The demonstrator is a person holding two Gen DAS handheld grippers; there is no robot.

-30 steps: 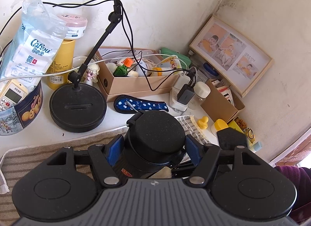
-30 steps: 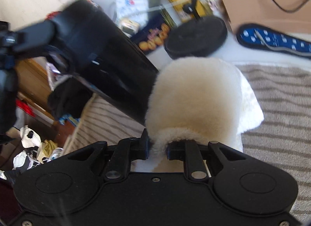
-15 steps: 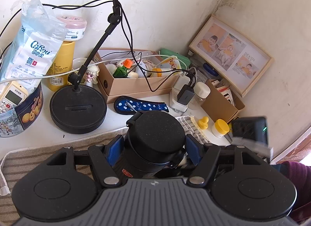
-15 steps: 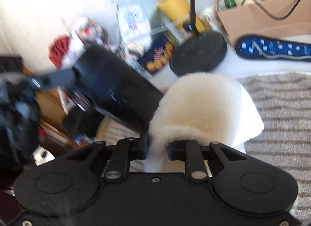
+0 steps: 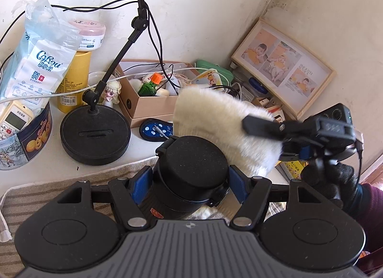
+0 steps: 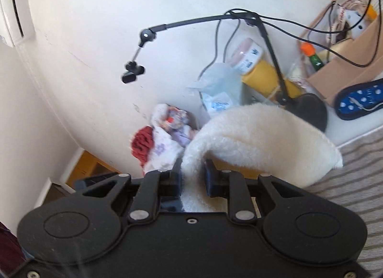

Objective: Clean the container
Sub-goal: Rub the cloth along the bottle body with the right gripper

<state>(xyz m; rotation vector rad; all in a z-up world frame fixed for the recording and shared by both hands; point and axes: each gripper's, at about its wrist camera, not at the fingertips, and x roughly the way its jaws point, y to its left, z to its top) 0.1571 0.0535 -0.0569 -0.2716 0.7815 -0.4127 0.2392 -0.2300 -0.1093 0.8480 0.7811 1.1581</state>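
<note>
- Right now my left gripper (image 5: 190, 177) is clamped on the black container (image 5: 191, 172), its lid on, held over the striped towel (image 5: 47, 182)
- My right gripper (image 6: 192, 177) pinches a fluffy cream cloth (image 6: 258, 141), which touches the container's right side at the lid
- Behind it crowd the round black stand base (image 5: 94, 132), a blue dotted pouch (image 5: 155, 130) and an open cardboard box (image 5: 153, 108)
- A cookie tin (image 5: 26, 139) and yellow tube (image 5: 74, 81) stand left; a photo frame (image 5: 282, 67) leans in the corner

Matt black plastic container (image 5: 191, 172); fluffy cream cloth (image 5: 222, 122); ribbed striped mat (image 6: 359, 158).
</note>
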